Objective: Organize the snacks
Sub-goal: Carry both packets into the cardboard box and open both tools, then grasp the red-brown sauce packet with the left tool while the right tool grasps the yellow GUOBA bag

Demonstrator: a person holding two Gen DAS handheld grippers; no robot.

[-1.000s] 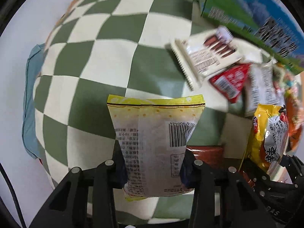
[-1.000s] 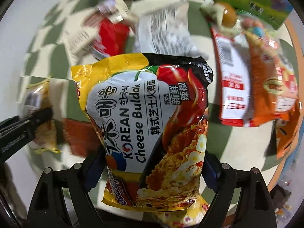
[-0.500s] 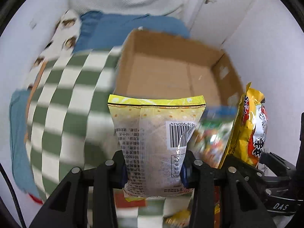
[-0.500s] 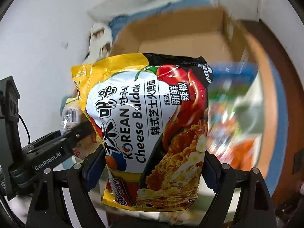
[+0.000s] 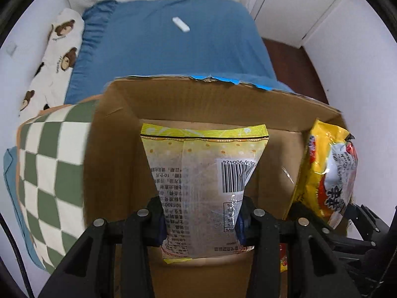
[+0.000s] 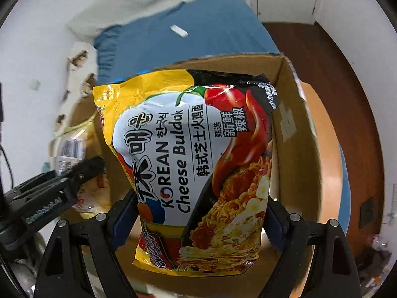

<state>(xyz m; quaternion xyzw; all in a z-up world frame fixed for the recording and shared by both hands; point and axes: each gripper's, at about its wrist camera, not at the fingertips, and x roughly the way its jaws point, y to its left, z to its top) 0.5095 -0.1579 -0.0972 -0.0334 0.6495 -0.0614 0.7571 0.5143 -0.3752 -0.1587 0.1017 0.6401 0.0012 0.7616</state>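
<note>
Standing beside the bed (image 5: 173,44) with its blue sheet, I see the big open brown cardboard box (image 5: 223,99) resting on it, straight ahead of both tools, its bare floor showing beyond the packets. Off to the left tool's left lies the green-and-white checked blanket (image 5: 49,164), and farther out the white pillow printed with brown bears (image 5: 57,49).

The right tool (image 6: 201,221) has its two black fingers closed on the lower sides of a large yellow, white and red plastic packet of cheese noodles (image 6: 193,164), held upright over the right half of the box, close to its right wall. The left tool (image 5: 201,223) is likewise clamped on the lower part of a smaller pale-yellow translucent snack packet with a barcode (image 5: 203,178), held upright over the box floor, nearer the left wall. Each tool can be glimpsed at the edge of the other's view, so the two packets are side by side, near but apart.

Far ahead, a small white oblong object (image 5: 181,24) lies on the sheet; I cannot tell what it is.

As for progress, I'd judge it early: no snack seems to lie in the part of the box I can see, and these two are carried over it but not let go. What's left is lowering and releasing them, then bringing whatever others remain out of view.
</note>
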